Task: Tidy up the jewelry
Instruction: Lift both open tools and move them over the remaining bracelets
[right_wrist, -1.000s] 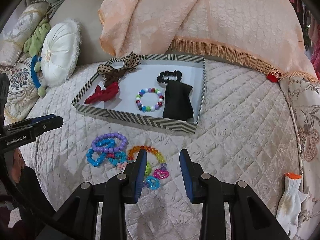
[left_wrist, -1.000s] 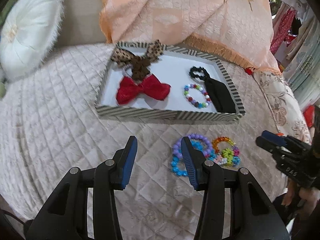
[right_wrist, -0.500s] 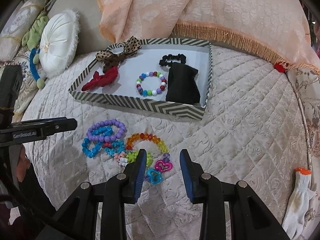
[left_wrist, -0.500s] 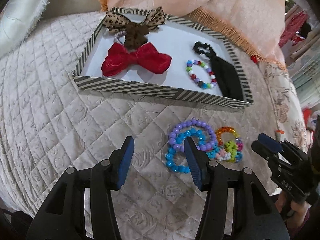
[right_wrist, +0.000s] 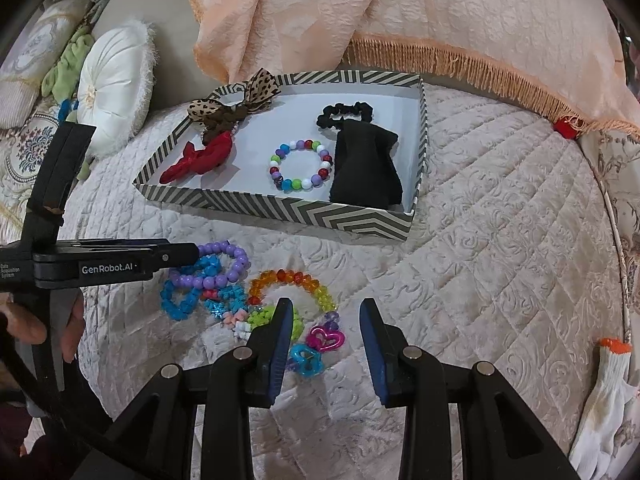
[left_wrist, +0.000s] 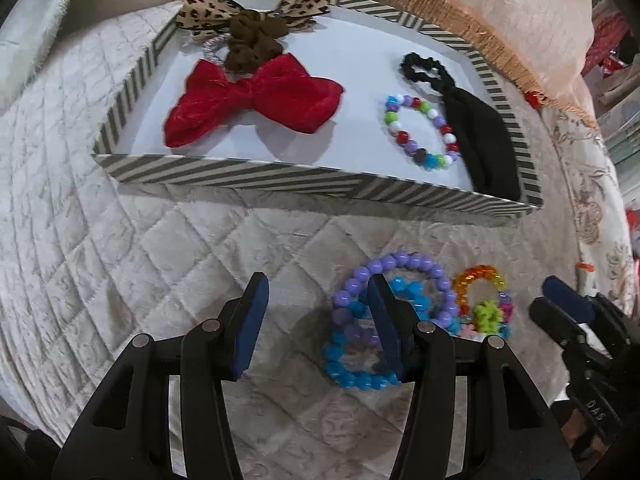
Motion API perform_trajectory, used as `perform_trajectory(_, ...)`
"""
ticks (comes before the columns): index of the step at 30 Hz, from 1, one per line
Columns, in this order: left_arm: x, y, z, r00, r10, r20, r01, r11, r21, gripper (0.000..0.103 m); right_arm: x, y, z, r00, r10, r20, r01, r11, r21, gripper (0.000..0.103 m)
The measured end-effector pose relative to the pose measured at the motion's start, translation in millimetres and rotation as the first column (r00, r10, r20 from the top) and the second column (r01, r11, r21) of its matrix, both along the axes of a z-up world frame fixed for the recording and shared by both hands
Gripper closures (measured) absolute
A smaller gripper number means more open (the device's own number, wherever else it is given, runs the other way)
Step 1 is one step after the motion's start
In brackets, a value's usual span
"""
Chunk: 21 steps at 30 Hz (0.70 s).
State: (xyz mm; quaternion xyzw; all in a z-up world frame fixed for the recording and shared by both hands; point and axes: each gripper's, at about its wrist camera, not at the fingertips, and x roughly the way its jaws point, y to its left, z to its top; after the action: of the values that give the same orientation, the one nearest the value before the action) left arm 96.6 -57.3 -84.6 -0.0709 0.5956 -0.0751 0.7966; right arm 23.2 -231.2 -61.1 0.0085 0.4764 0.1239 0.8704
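A heap of bead bracelets lies on the quilted bedspread: a purple bracelet [left_wrist: 400, 264] [right_wrist: 216, 278], a blue bracelet [left_wrist: 348, 376] [right_wrist: 180, 304], a rainbow bracelet [left_wrist: 476, 276] [right_wrist: 288, 278] and heart charms [right_wrist: 324, 338]. My left gripper [left_wrist: 318, 284] [right_wrist: 176, 256] is open low over the quilt. Its right finger covers the purple and blue bracelets, and only quilt shows between its fingers. My right gripper [right_wrist: 326, 306] [left_wrist: 560, 296] is open, with its left finger over the green beads [right_wrist: 260, 316]. The charms lie loose between its fingers. Behind the heap, the striped tray [left_wrist: 280, 178] [right_wrist: 280, 208] holds a red bow [left_wrist: 248, 100], a leopard bow [left_wrist: 248, 12], a multicolour bracelet [left_wrist: 420, 132] and a black scrunchie with cloth [left_wrist: 484, 140].
A peach fringed blanket [right_wrist: 400, 12] is piled behind the tray. A round white cushion [right_wrist: 116, 84] lies at the left. A white glove with an orange cuff [right_wrist: 604, 400] sits at the bed's right edge. A person's hand [right_wrist: 68, 332] holds the left gripper.
My left gripper has come down and forward, closer to the bracelets, and its jaws have widened a little. The right gripper has barely moved.
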Motion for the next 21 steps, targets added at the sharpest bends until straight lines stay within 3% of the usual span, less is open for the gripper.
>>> perform_trajectory(5, 4, 13, -2, 1.000, 0.018, -0.011, -0.018, 1.000, -0.009, 0.052, 7, 1, -6, 1.000, 0.005, -0.014, -0.005, 1.000, -0.006, 0.070)
perform_trajectory(11, -1, 1, 1, 0.999, -0.044, -0.013, 0.043, 0.999, -0.025, 0.052, 18, 6, -16, 0.999, 0.011, -0.041, -0.011, 1.000, -0.022, 0.070)
perform_trajectory(21, 14, -6, -6, 0.999, -0.037, 0.001, 0.037, 0.998, 0.044, 0.052, 22, 7, -20, 0.998, 0.023, -0.050, -0.024, 1.000, -0.017, 0.070)
